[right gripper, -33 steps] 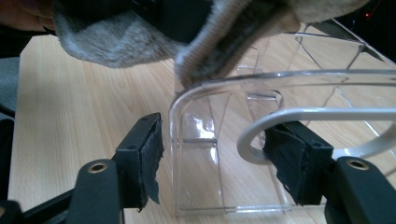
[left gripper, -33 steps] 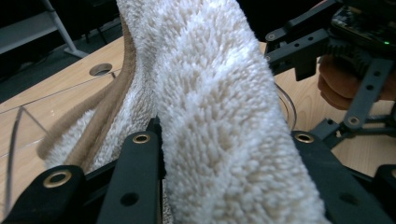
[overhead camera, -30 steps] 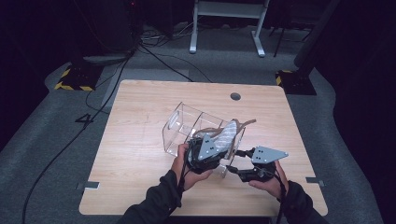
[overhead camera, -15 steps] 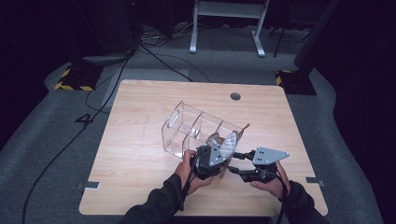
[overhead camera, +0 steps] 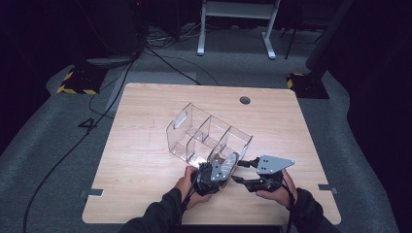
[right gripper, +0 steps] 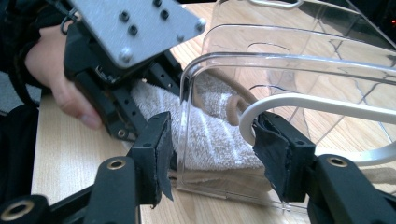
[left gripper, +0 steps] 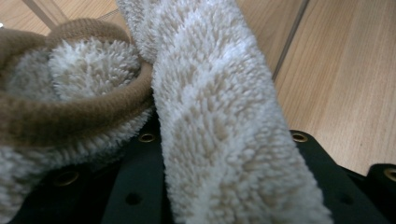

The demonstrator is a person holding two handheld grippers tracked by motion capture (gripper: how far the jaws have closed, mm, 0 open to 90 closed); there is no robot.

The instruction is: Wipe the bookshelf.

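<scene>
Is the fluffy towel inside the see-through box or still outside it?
Partly in. The towel shows behind the clear wall of the box, in its near end compartment, while the left gripper grips the part outside.

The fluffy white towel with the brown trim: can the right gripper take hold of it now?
Probably not directly. The clear plastic organizer wall stands between the open right gripper and the fluffy white towel, which the left gripper holds inside it.

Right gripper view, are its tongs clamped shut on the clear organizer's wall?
No, the right tongs stand open, their two pads apart on either side of the clear organizer end wall, with the fluffy towel behind it.
</scene>
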